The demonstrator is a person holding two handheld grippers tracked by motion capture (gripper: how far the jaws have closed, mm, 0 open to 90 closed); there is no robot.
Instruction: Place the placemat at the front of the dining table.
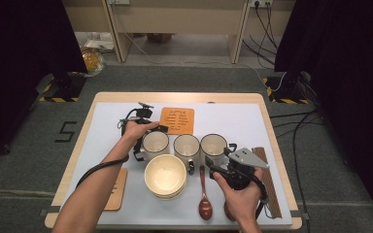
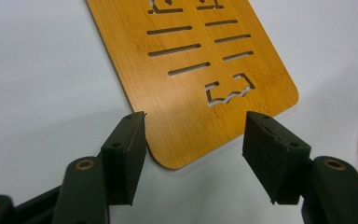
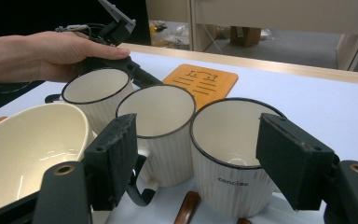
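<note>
At the back of the table, behind the row of mugs (image 1: 187, 145), the bamboo coaster (image 2: 200, 79) lies flat, its near corner between the left gripper's (image 2: 193, 140) spread jaws, pads not pressing it.

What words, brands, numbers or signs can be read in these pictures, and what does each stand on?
"cencize": dark print low on the wall of the nearest mug, as far as it reads in the right gripper view.
"5": black mark on the grey floor mat left of the table, in the high view.
Cut-out slots and shapes in the orange bamboo coaster: a pattern, no readable words.
</note>
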